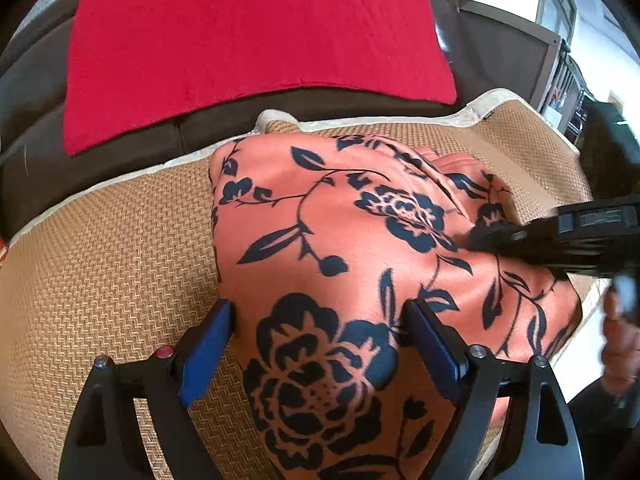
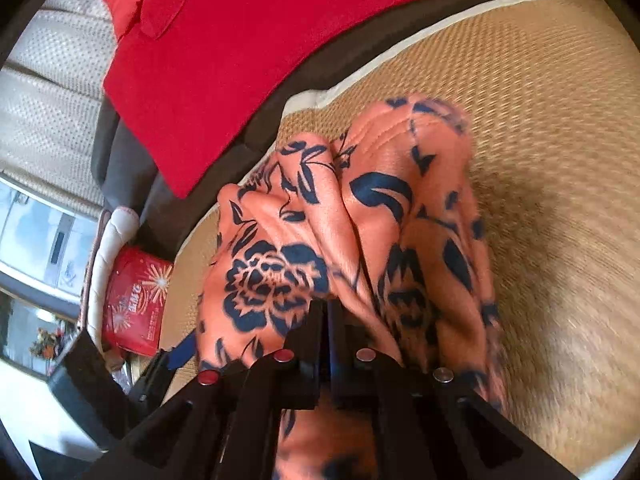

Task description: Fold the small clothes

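An orange garment with a dark blue flower print (image 1: 340, 240) lies on a woven tan mat (image 1: 120, 248). My left gripper (image 1: 320, 312) is open, its blue-padded fingers (image 1: 208, 344) standing on either side of the garment's near part, over the cloth. My right gripper (image 2: 326, 308) is shut on a fold of the same garment (image 2: 280, 248), which bunches into ridges ahead of it. In the left wrist view the right gripper (image 1: 480, 236) reaches in from the right onto the cloth.
A red cloth (image 1: 248, 40) lies on a dark brown sofa seat (image 1: 492, 52) behind the mat. A red packet (image 2: 134, 300) sits left of the mat. The mat's pale border (image 1: 500, 98) marks its far edge.
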Demonstrator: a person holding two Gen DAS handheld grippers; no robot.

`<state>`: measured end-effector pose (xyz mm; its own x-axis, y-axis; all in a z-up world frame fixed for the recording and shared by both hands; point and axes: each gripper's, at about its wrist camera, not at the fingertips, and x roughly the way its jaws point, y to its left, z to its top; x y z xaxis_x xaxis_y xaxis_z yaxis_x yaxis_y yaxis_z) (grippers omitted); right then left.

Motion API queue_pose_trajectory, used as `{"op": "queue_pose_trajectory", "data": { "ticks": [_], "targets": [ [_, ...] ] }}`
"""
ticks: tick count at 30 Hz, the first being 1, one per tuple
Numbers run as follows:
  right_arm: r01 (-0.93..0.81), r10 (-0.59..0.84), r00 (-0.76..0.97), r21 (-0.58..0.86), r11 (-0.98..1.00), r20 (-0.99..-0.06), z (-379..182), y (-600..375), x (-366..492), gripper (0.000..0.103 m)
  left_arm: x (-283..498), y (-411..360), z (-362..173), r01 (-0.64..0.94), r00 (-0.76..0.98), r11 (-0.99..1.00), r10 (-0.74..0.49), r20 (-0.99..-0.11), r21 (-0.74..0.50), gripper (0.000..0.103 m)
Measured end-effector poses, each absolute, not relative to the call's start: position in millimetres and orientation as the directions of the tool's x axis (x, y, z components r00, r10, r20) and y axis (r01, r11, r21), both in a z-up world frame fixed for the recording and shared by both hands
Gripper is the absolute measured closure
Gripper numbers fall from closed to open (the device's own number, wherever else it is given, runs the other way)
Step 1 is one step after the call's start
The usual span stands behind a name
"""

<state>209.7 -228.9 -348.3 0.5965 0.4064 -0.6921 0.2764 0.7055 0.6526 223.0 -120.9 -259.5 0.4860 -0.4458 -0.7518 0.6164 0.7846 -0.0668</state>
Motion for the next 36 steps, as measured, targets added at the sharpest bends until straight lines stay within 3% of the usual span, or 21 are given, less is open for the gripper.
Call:
{"op": "queue_pose_trajectory", "data": {
  "ticks": [6, 10, 14, 22, 30, 36],
  "targets": [
    [0.227, 0.358, 0.648, 0.619, 0.752, -0.672, -314, -216, 168, 0.093, 195, -100, -240, 0.592, 0.549, 0.804, -0.452, -0.703, -0.056, 0.015],
    [0.296, 0.372, 0.563, 0.601, 0.743, -0.738, -346, -225, 162, 0.092, 189, -108, -248, 0.601, 0.524, 0.799, -0.4, -0.752, -0.006, 0.015],
    [0.293, 0.42, 0.559, 0.644, 0.707, -0.715, -356, -231, 163, 0.094, 199, -111, -259, 0.574, 0.474, 0.815, -0.404, -0.782, -0.074, 0.015],
    [0.298, 0.54, 0.544, 0.75, 0.59, -0.642, -381, -256, 177, 0.094, 219, -120, -255, 0.539, 0.534, 0.842, -0.335, -0.776, 0.007, 0.013],
    [0.223, 0.541, 0.542, 0.731, 0.645, -0.643, -379, -244, 204, 0.095, 253, -109, -264, 0.453, 0.555, 0.891, -0.279, -0.783, 0.003, 0.013],
    [0.209, 0.493, 0.576, 0.701, 0.682, -0.652, -373, -235, 202, 0.095, 236, -94, -250, 0.435, 0.565, 0.9, -0.295, -0.771, -0.025, 0.014]
  ]
}}
